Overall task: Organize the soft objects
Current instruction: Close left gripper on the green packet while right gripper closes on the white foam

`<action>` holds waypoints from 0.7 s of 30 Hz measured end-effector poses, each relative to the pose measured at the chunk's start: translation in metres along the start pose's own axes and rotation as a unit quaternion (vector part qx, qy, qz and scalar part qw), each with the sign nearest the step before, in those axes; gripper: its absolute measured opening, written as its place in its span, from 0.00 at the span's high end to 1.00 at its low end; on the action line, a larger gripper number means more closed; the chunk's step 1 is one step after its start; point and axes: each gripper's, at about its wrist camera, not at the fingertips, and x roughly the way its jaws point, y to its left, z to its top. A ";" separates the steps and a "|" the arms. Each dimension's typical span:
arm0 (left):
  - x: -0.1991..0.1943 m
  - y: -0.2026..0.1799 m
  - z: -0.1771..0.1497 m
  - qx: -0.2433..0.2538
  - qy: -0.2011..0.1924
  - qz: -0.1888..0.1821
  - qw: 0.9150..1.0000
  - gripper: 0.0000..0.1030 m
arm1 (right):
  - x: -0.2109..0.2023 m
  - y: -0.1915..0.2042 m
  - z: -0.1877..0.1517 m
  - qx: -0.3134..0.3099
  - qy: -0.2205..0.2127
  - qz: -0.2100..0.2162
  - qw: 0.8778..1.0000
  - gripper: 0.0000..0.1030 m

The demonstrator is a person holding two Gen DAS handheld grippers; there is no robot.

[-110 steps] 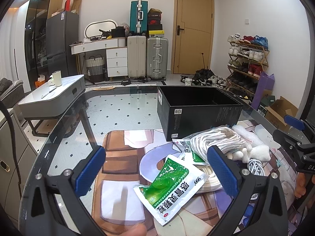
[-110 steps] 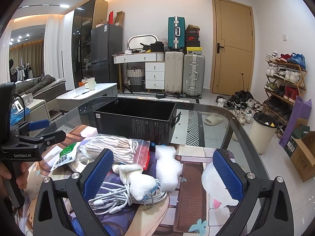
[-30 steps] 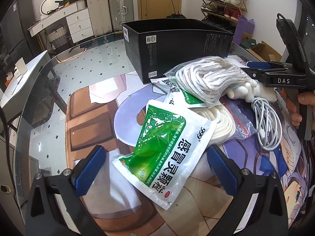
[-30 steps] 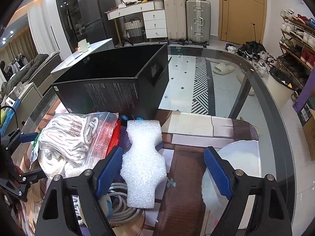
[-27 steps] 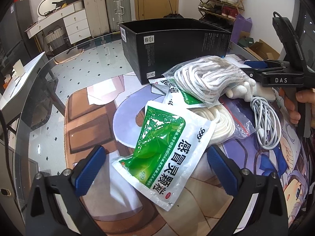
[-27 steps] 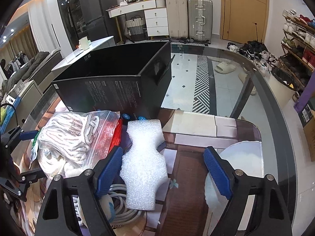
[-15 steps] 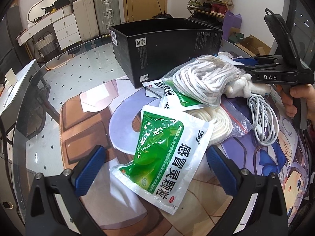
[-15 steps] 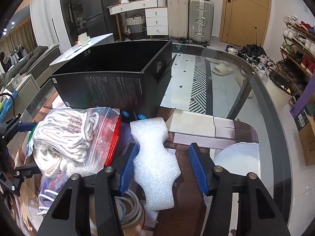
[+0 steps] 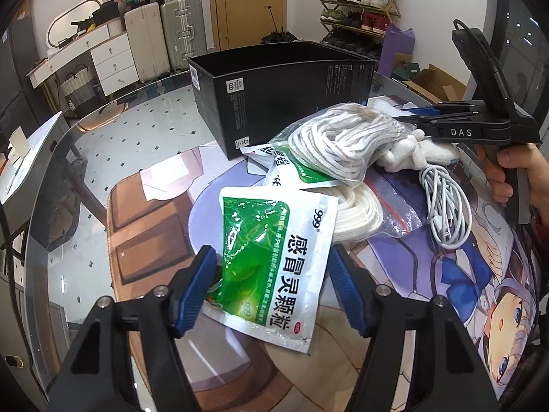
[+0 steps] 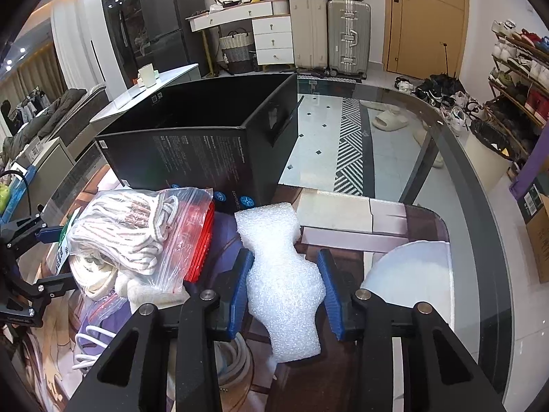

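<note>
Blue fingertips (image 10: 243, 293) of the right gripper (image 10: 285, 293) press against both flanks of the white foam piece (image 10: 281, 274), pinching its lower half; its long axis runs away from the camera toward the black box (image 10: 192, 151), the far end nearly touching the box wall. On the left gripper (image 9: 274, 285), the 2 pads (image 9: 197, 288) sit partly closed around the near end of the green-and-white medicine sachet (image 9: 274, 257), touching or just beside its edges. That sachet lies lengthwise away from the camera, its far end against bagged white rope (image 9: 339, 144). Only the left view shows the coiled white cable (image 9: 446, 206) fully and the right hand on its handle; only the right view shows the foam whole.
</note>
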 end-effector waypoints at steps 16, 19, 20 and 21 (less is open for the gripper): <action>-0.017 -0.016 -0.017 -0.019 -0.007 0.015 1.000 0.67 | -0.034 0.005 0.006 0.004 -0.031 0.013 0.999 0.62; -0.021 -0.017 -0.021 -0.035 -0.008 0.018 0.999 0.69 | -0.040 0.008 0.004 0.002 -0.032 0.018 0.999 0.62; -0.022 -0.018 -0.022 -0.043 -0.010 0.016 0.999 0.69 | -0.042 0.009 0.004 0.004 -0.033 0.022 0.999 0.62; -0.024 -0.017 -0.024 -0.050 -0.011 0.014 0.999 0.69 | -0.045 0.009 0.002 0.005 -0.035 0.024 0.999 0.62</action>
